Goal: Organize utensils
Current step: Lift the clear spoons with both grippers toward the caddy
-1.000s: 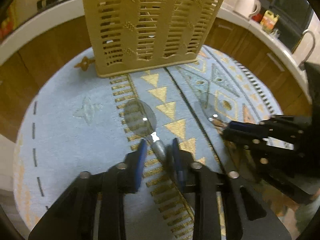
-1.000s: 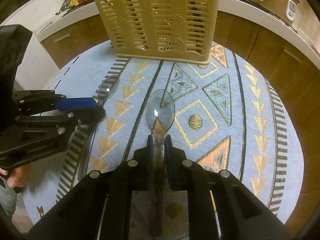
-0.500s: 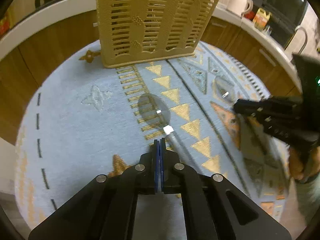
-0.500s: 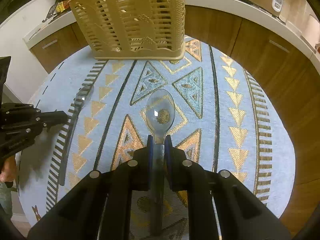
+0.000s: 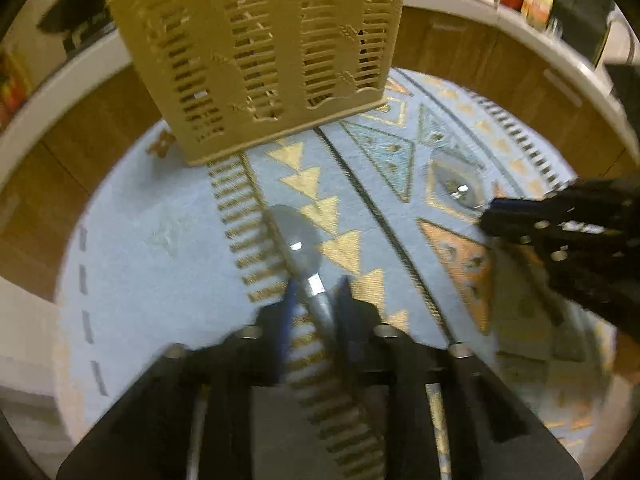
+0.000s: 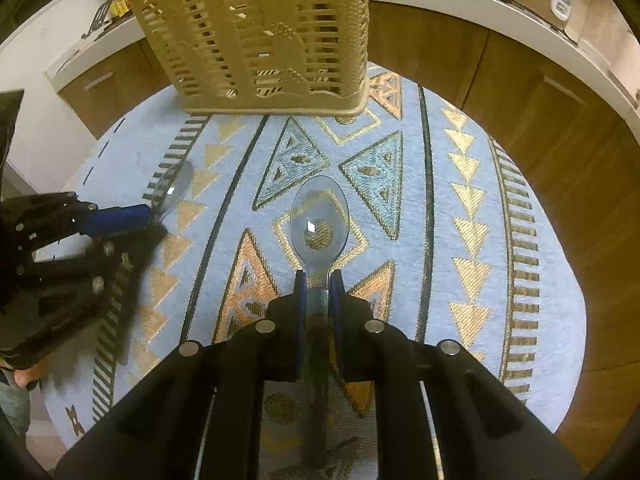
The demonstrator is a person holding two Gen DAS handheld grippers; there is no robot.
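Tongs in both of your hands point steeply down at a round desk covered by a pale blue cloth with gold triangles. A tan slotted basket stands upright at the far side of the desk; this is where the utensils look meant to go.

Your right tongs are clenched on the handle of a clear plastic spoon, the right spoon. Its bowl points forward, toward the basket but well short of it.

Your left tongs have just been opening. Half a second ago they were closed on nothing, with the left spoon lying just beside them. Now the fingers stand apart on either side of its neck, and a gap shows on the left side. The view is blurred, but the pads do not seem to press, so this spoon reads as released and resting on the cloth.

For the task, this looks like a missed grasp being retried. One spoon is ready to carry; the other needs a firm close first. No spoon is in the basket yet.
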